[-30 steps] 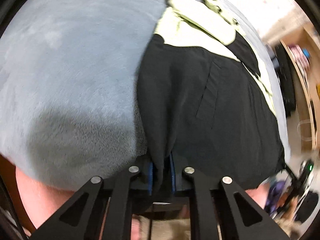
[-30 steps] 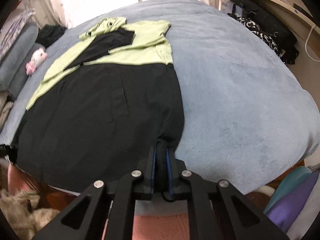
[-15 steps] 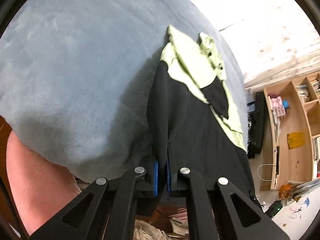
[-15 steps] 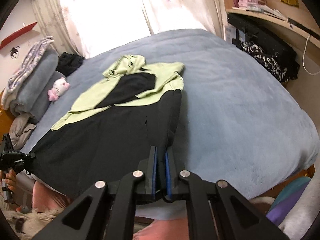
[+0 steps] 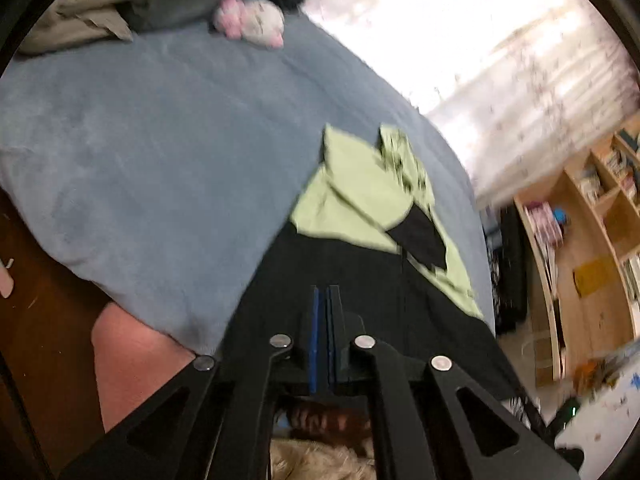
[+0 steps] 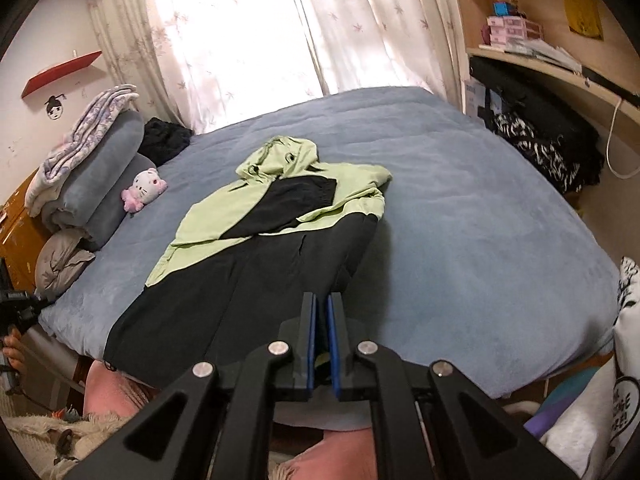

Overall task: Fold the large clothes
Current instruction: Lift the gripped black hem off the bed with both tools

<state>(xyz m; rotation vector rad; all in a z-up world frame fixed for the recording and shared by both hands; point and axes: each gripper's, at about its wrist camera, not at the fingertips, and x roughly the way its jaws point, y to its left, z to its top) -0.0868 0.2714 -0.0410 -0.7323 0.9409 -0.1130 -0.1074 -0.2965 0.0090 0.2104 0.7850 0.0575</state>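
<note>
Right wrist view showed the black-and-lime hooded jacket (image 6: 256, 240) spread lengthwise on the blue-grey bed cover (image 6: 460, 220), hood toward the curtained window (image 6: 240, 32) and black lower body toward the near edge of the bed. Its sleeves were folded in across the chest, which suggested the side folds were done and the lengthwise fold was in hand. The right gripper (image 6: 322, 304) had its blue pads almost together, pinching the jacket's near right hem corner; black cloth ran from the narrow gap up to the lime band, taut enough to form a ridge. Left wrist view, blurred, showed the left gripper (image 5: 325, 292) with pads nearly closed too, black fabric of the same hem lying around and between them, so it gripped the near left corner; its jaws had eased slightly apart just now while the cloth remained between them. Holding both hem corners made sense: lifted level, the bottom edge could be carried toward the hood without skewing. A pink-and-white plush toy (image 6: 144, 190) and rolled bedding (image 6: 96, 176) sat near the left side of the bed, well apart from the jacket, leaving the landing area free.
</note>
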